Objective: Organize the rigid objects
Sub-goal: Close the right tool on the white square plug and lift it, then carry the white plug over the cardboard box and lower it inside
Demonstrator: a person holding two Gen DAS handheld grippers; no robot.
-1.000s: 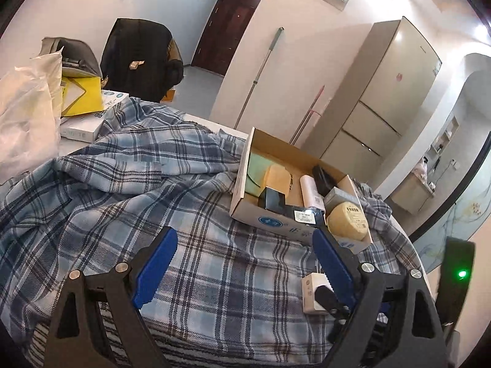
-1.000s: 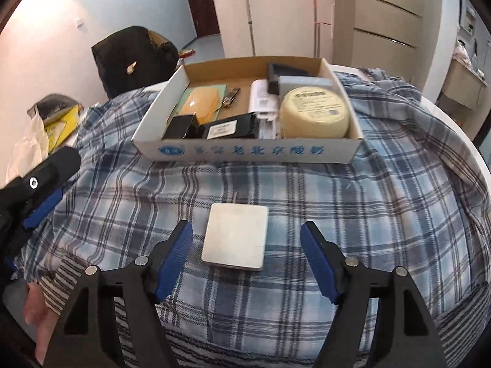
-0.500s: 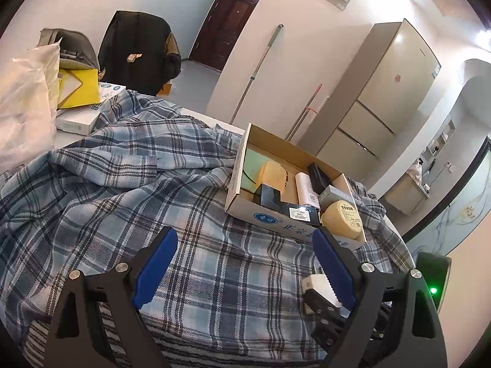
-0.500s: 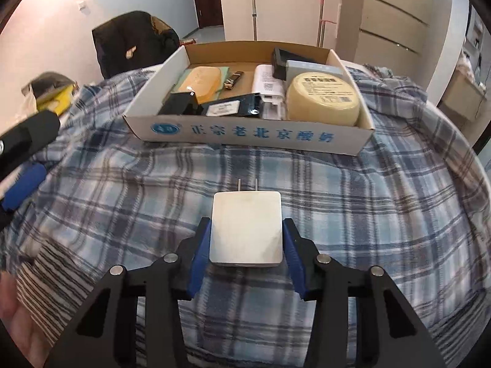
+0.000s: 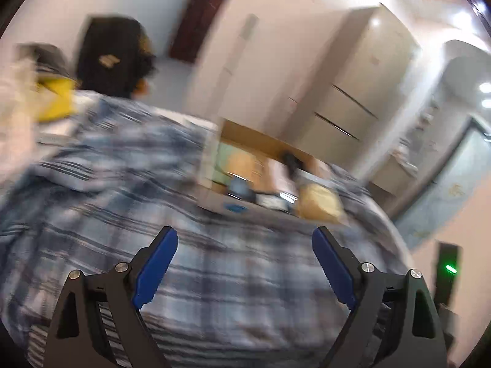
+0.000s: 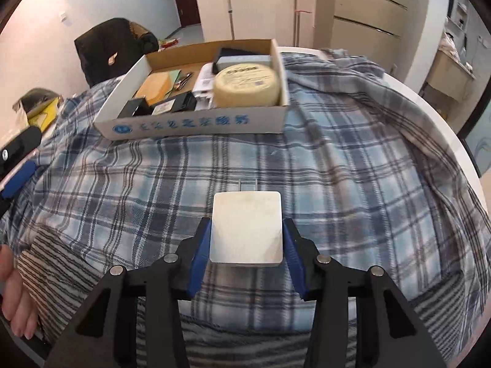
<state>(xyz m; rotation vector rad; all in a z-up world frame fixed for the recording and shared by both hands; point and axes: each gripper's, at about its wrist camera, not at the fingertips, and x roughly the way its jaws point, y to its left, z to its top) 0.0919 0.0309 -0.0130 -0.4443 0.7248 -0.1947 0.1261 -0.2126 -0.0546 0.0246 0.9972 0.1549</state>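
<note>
My right gripper [image 6: 247,247] is clamped on the flat sides of the white plug adapter [image 6: 246,233], above the plaid cloth [image 6: 353,184] in front of the cardboard box [image 6: 196,124]. It looks light, stiff and smooth, so I'd grip firmly. My left gripper [image 5: 244,265] gapes wide, empty; the box's blue printing isn't legible to me.

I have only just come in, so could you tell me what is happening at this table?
A person is tidying small items into a cardboard box on a plaid cloth. The right gripper is clamped on a white plug adapter, prongs toward the box. The left gripper is open and empty above the cloth.
</note>
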